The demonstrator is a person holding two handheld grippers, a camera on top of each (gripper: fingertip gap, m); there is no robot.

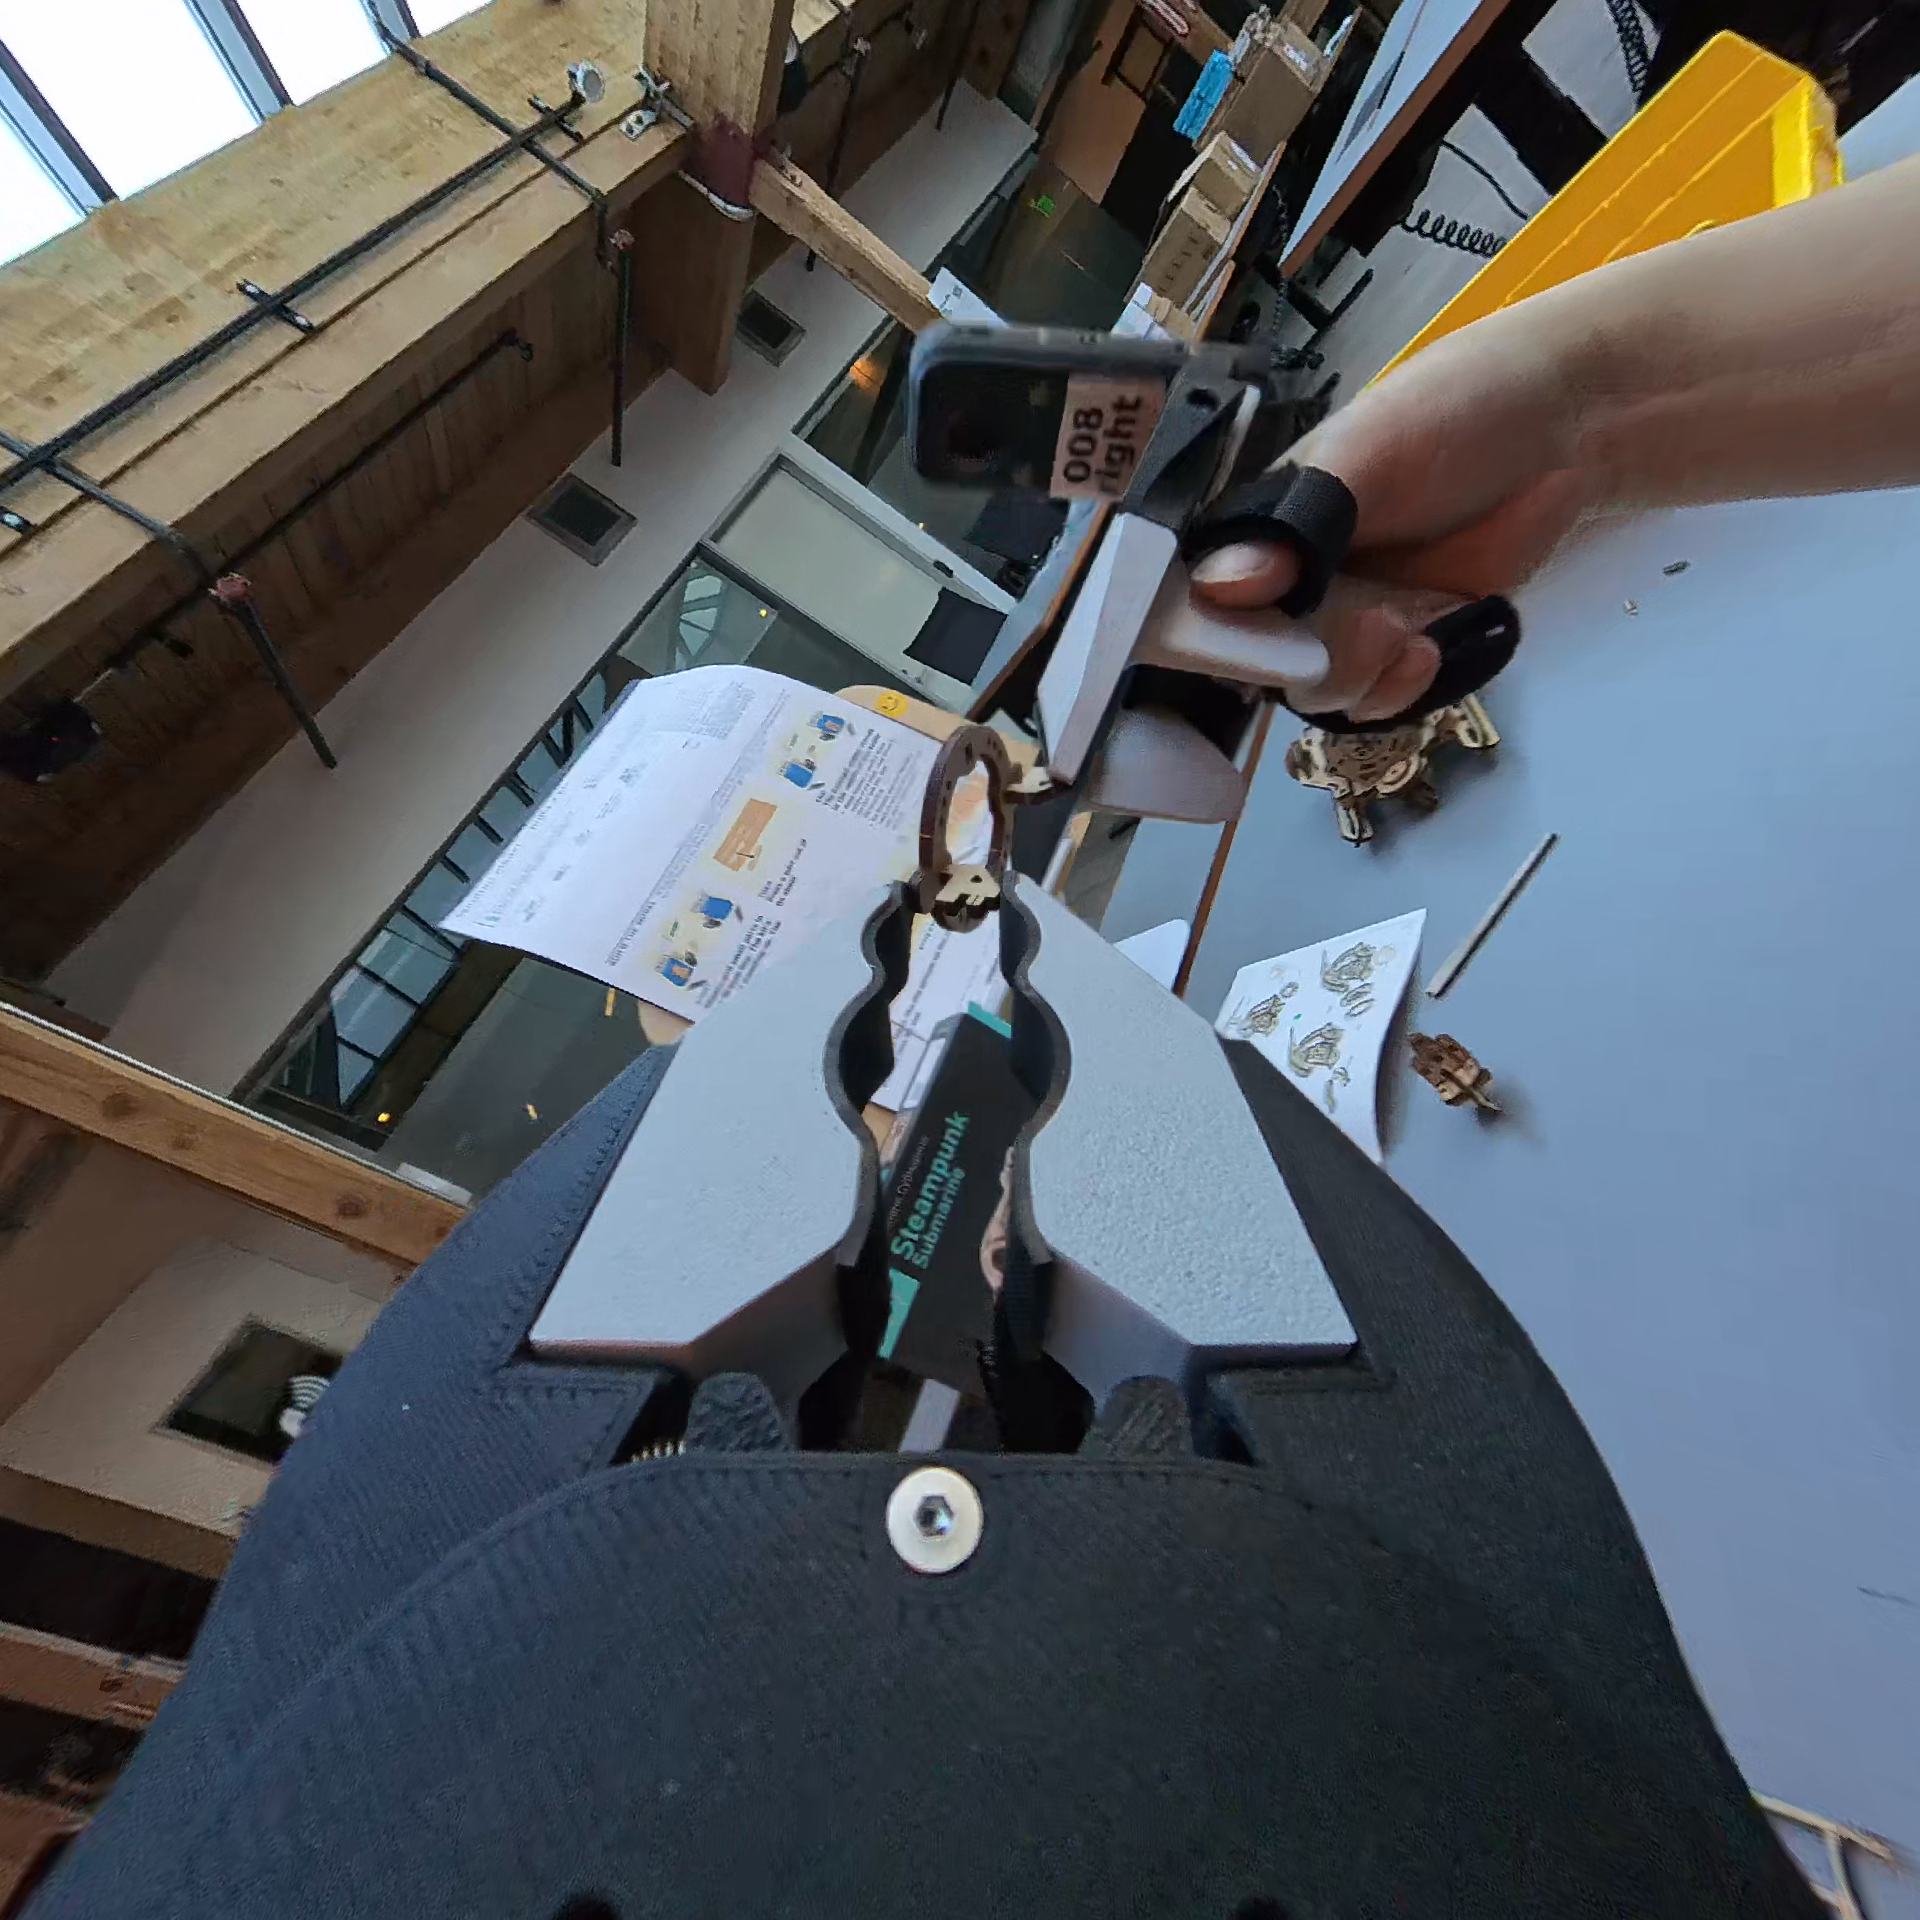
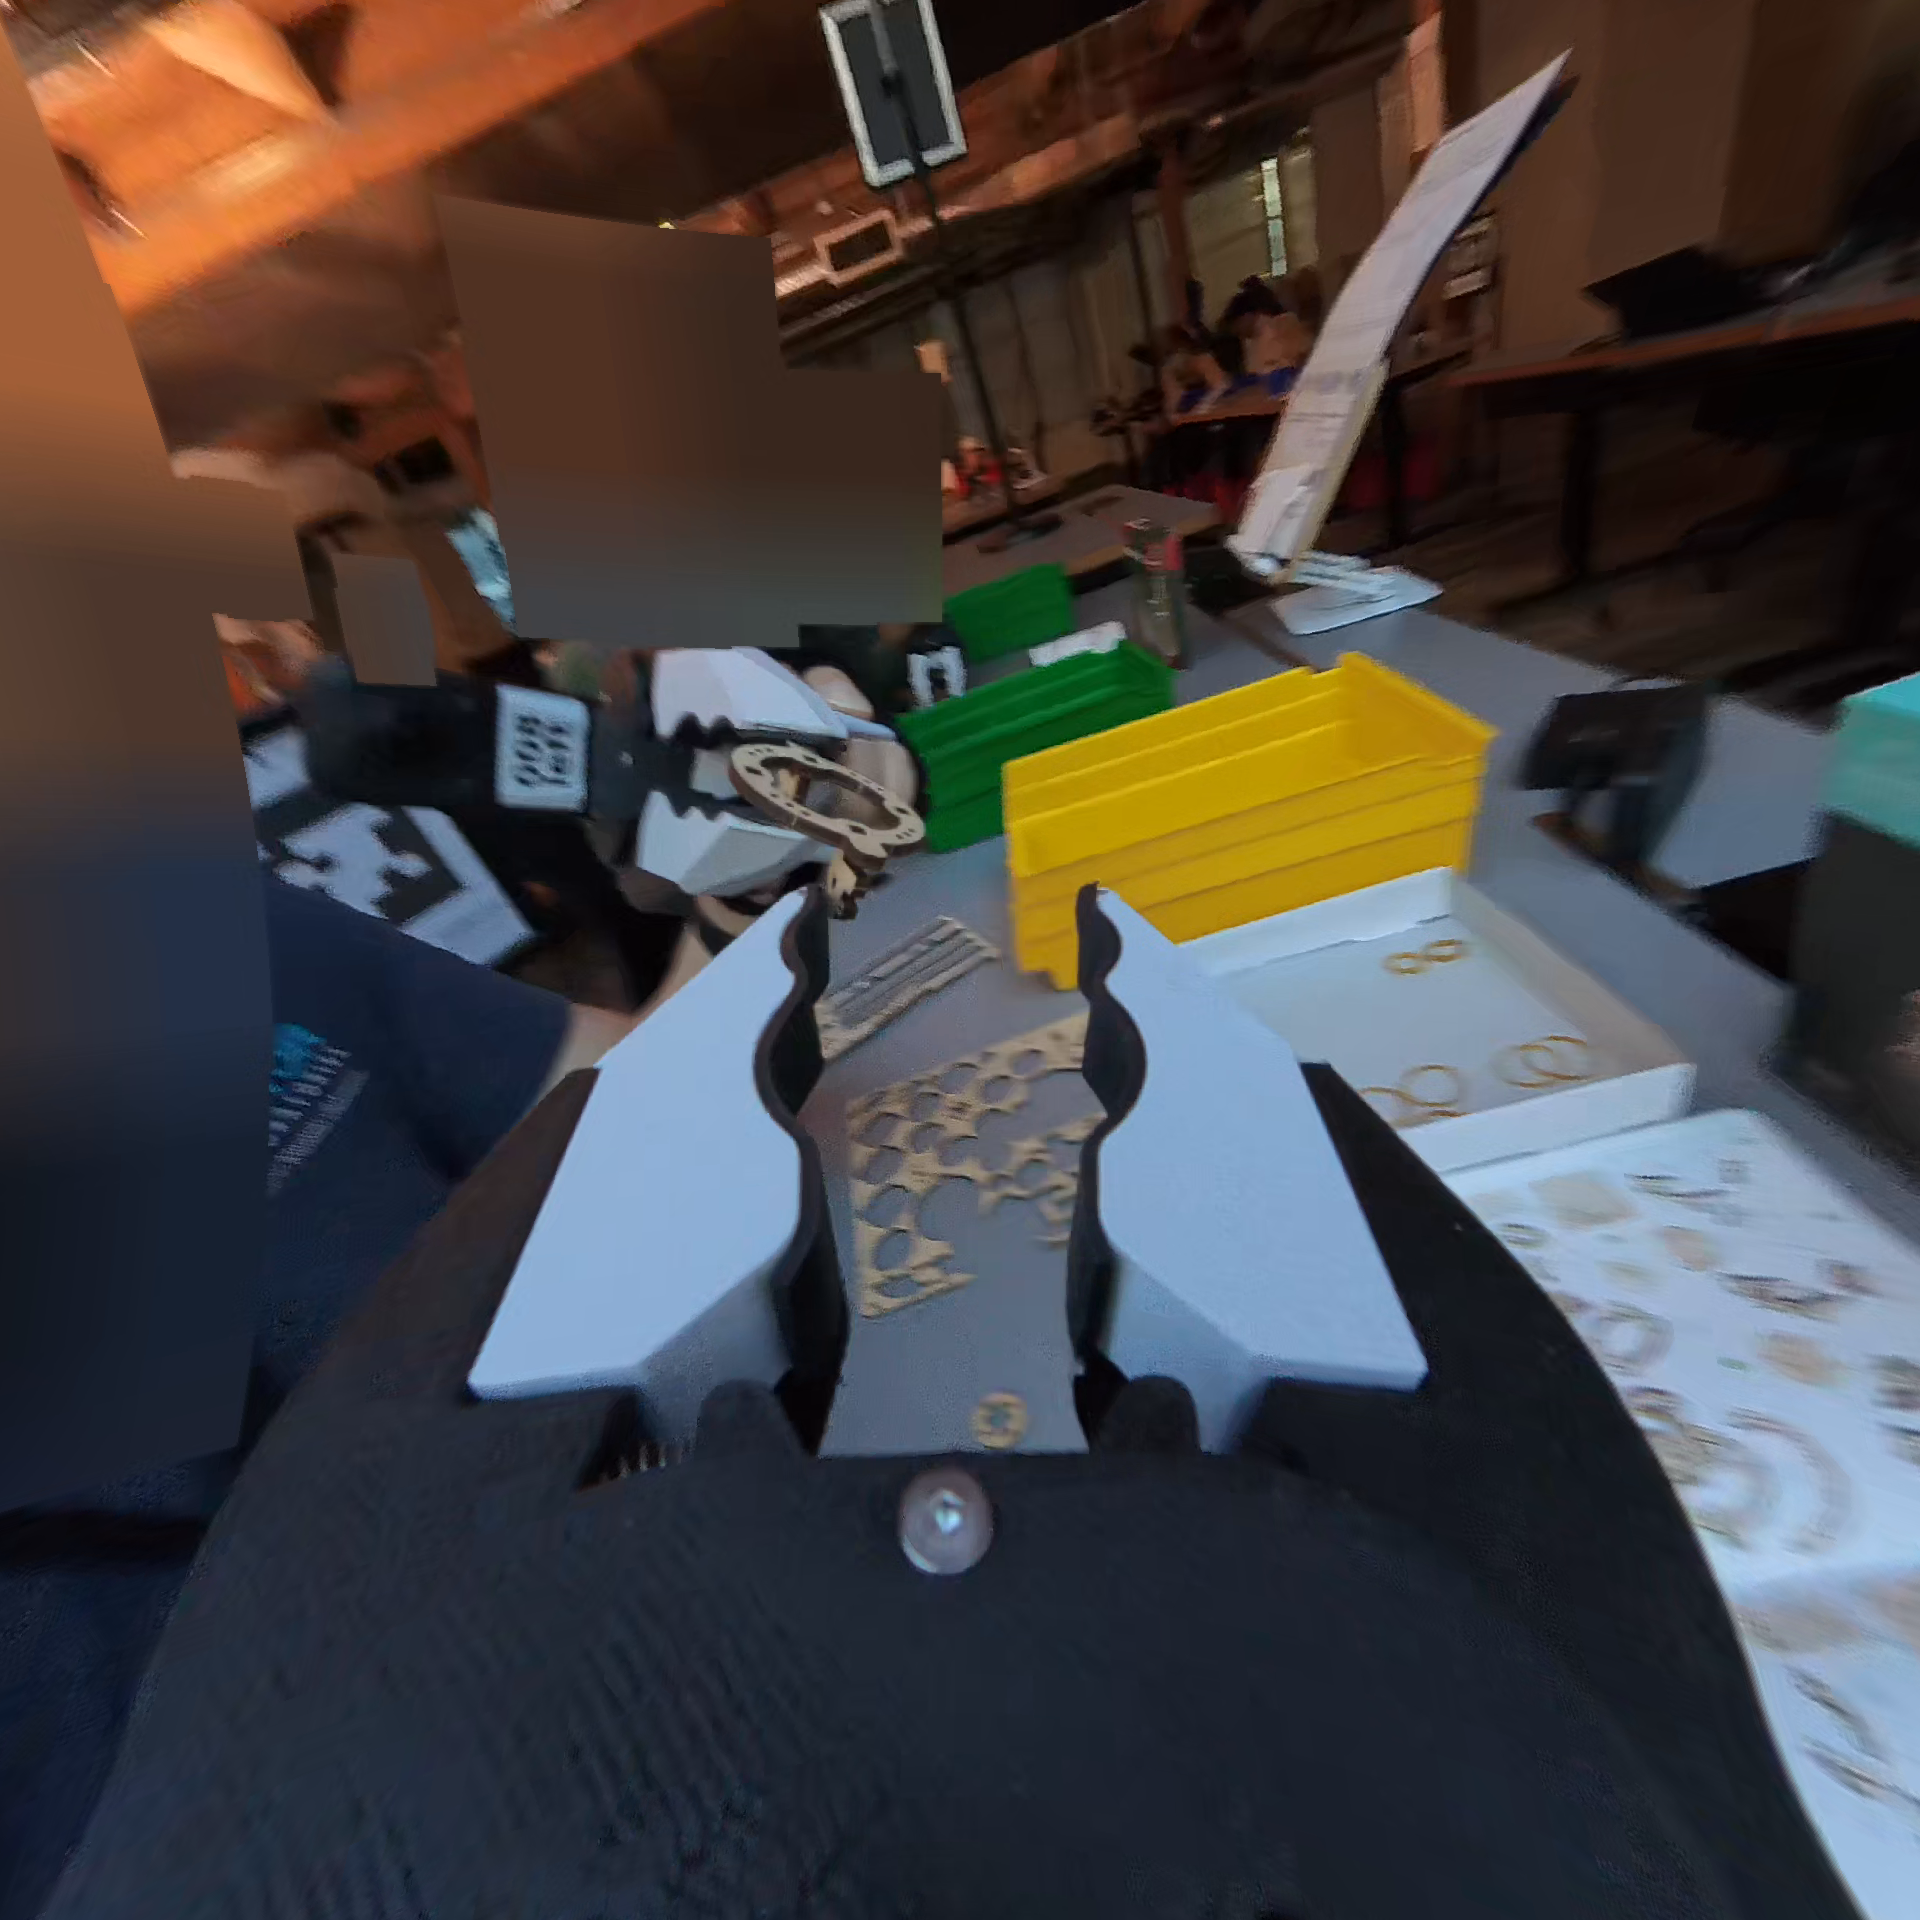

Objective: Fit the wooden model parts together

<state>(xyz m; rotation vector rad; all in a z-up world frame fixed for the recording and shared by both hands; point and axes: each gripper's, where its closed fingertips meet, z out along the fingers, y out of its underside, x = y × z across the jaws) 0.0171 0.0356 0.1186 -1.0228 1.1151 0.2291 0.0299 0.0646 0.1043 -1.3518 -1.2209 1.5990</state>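
My left gripper (image 1: 958,900) is shut on the small lug of a dark wooden ring (image 1: 951,795) with holes along its rim, and holds it up in the air. The right wrist view shows the same ring (image 2: 826,802) held flat between the left gripper's (image 2: 805,784) white fingers (image 2: 727,847). My right gripper (image 2: 948,904) is open and empty, and its left fingertip is just below the ring's hanging tab (image 2: 844,883). In the left wrist view the right gripper (image 1: 1075,781), held by a hand (image 1: 1455,499), sits right beside the ring's far edge.
On the grey table (image 2: 1299,644) stand a yellow bin (image 2: 1247,790), green bins (image 2: 1029,717), a white tray (image 2: 1558,1112) with rings, and punched wooden sheets (image 2: 966,1153). A propped instruction sheet (image 1: 707,831), an assembled wooden piece (image 1: 1382,774), a thin stick (image 1: 1491,914) and a picture sheet (image 1: 1320,1018) are nearby. The gap from one gripper's tips to the other's is roughly 4 cm.
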